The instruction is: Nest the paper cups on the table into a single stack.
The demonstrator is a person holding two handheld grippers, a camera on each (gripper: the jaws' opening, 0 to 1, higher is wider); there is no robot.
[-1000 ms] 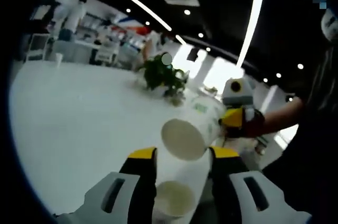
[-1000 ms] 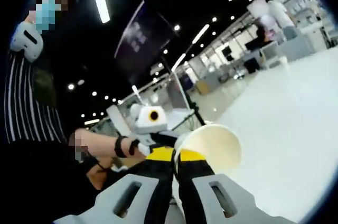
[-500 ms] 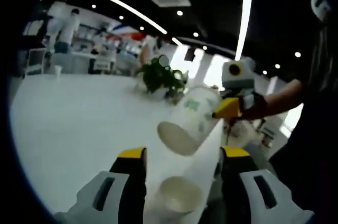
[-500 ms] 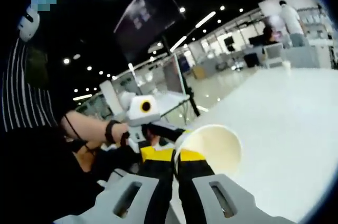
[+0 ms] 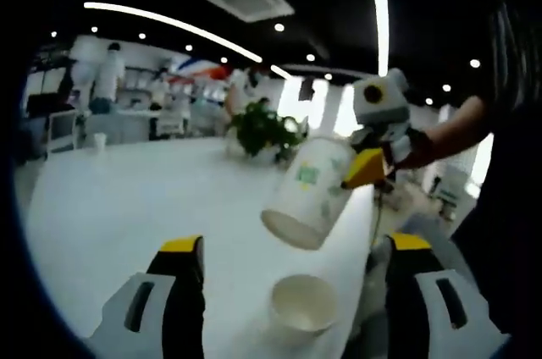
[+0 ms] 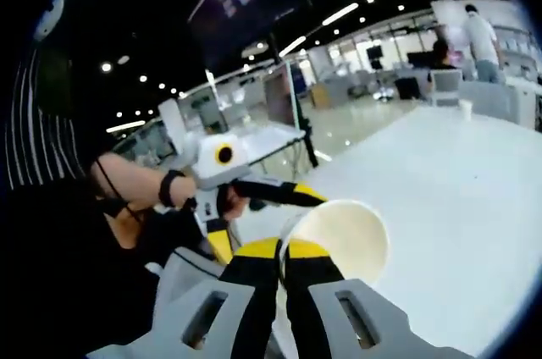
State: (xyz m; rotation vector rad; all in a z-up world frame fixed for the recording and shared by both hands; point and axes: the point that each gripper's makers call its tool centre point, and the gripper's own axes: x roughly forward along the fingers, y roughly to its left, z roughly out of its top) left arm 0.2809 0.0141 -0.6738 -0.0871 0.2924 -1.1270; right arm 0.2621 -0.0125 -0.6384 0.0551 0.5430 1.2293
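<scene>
A plain white paper cup (image 5: pixel 303 301) stands upright on the white table (image 5: pixel 127 207), just ahead of my left gripper (image 5: pixel 296 243), whose jaws are spread wide open on either side of it without touching it. Above that cup hangs a second paper cup (image 5: pixel 305 194) with a green print, tilted with its mouth down and toward me. My right gripper (image 5: pixel 366 168) comes in from the right, shut on this cup. In the right gripper view, the right gripper (image 6: pixel 284 247) pinches the cup's rim (image 6: pixel 339 236), and the left gripper (image 6: pixel 261 219) shows beyond it.
A potted green plant (image 5: pixel 261 129) stands at the table's far side. A small cup (image 5: pixel 100 140) sits at the far left edge, also the small cup (image 6: pixel 464 109). The person's arm (image 6: pixel 127 194) reaches in. People and desks are in the background.
My left jaws have spread wider around the cup on the table. The printed cup in the right gripper has moved up and right in the left gripper view.
</scene>
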